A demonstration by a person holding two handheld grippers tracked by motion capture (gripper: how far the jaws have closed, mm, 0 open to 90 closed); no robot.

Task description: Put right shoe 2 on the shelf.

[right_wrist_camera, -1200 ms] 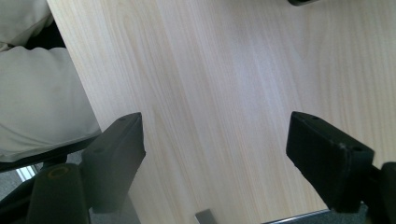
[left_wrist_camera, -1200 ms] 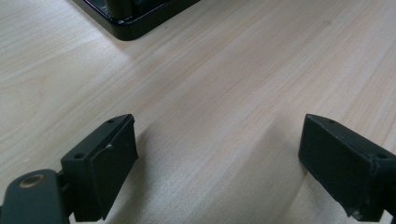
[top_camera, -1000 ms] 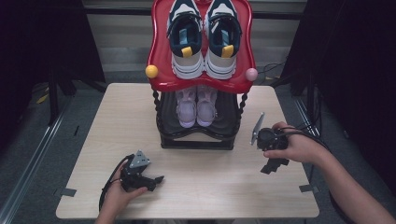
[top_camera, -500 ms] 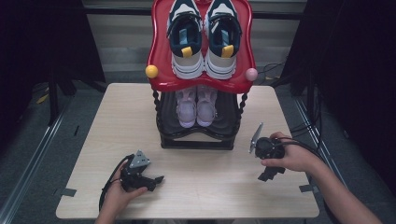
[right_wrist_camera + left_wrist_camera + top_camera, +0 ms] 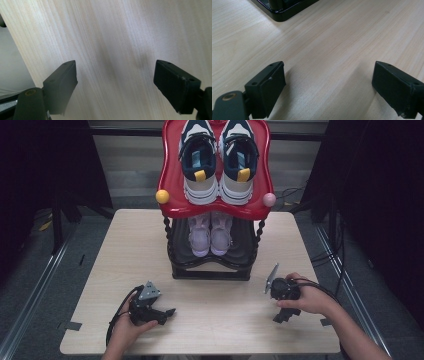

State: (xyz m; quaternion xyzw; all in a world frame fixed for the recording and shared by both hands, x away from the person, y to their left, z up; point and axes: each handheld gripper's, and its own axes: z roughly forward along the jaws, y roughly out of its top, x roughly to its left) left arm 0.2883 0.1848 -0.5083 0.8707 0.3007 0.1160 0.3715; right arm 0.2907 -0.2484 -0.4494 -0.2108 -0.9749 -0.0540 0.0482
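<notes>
Nearest, at 7 o'clock on the counter [image 5: 100,270]: left gripper [image 5: 167,312], jaws spread wide and empty, lying low over bare wood, with a corner of the rack base [image 5: 279,10] just ahead in the left gripper view. At 5 o'clock: right gripper [image 5: 281,316], jaws likewise spread and holding nothing, pointed down at plain counter near the front edge. Farther, at 12 o'clock: rack [image 5: 212,265], with pale shoes [image 5: 210,235] side by side on the lower shelf and navy sneakers [image 5: 219,165] side by side on the red top tray [image 5: 170,185]. Likely step: reaching for a shoe, probably the pale pair, closest to both grippers. Best done by keeping jaws wide, coming in level under the red tray, staying clear of the twisted posts either side, pinching at the heel collar rather than the soft upper, then drawing straight out toward 6 o'clock without tilting. Worth taking one shoe per gripper to avoid knocking its neighbour.
</notes>
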